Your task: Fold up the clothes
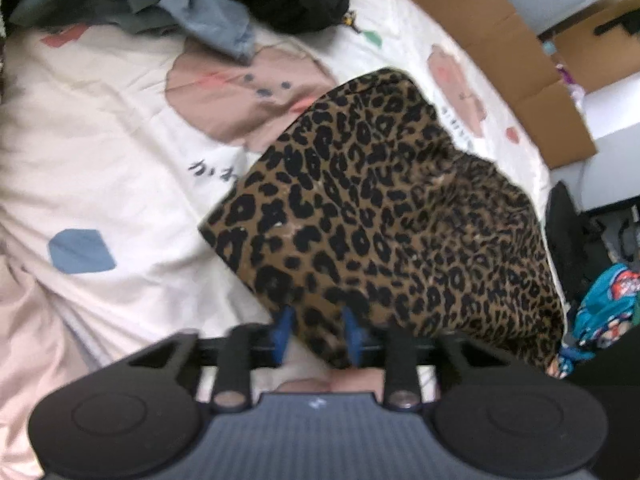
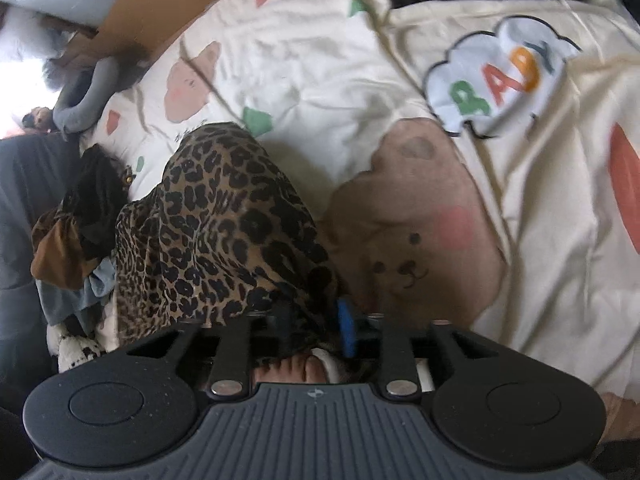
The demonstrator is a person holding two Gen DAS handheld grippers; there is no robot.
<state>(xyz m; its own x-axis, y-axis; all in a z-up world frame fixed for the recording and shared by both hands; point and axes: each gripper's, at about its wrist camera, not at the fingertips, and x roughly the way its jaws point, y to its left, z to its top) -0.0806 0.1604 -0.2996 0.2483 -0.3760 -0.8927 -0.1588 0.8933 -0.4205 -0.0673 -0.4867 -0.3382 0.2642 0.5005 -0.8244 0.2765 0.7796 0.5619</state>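
Leopard-print garment (image 1: 384,208) lies spread on the bed sheet (image 1: 100,152), a cream sheet printed with brown bears and small coloured shapes. In the left wrist view the cloth runs from near the gripper up and to the right, towards the edge of the bed, and its near corner hangs down between the two blue fingertips (image 1: 285,326). The left gripper (image 1: 318,330) has its jaws apart – the cloth is between them, but the pads do not seem to press on it (the picture is a little blurred there). At the top of this view is a pile of clothes (image 1: 200,12), blue-grey and black, and at the right a brown cardboard box (image 1: 500,36) stands beside the bed.

In the right wrist view the same garment (image 2: 216,232) lies left of centre, and its near edge reaches the right gripper (image 2: 314,316). The jaws here are also apart; one blue fingertip (image 2: 346,326) shows clearly, the other is dark and partly covered by the cloth, which lies loose between them. Bare toes of a person's foot (image 2: 292,372) show just under the gripper body. To the right a cream blanket (image 2: 540,208) lies on the bed – it carries a white cloud patch (image 2: 500,84) with coloured letters.
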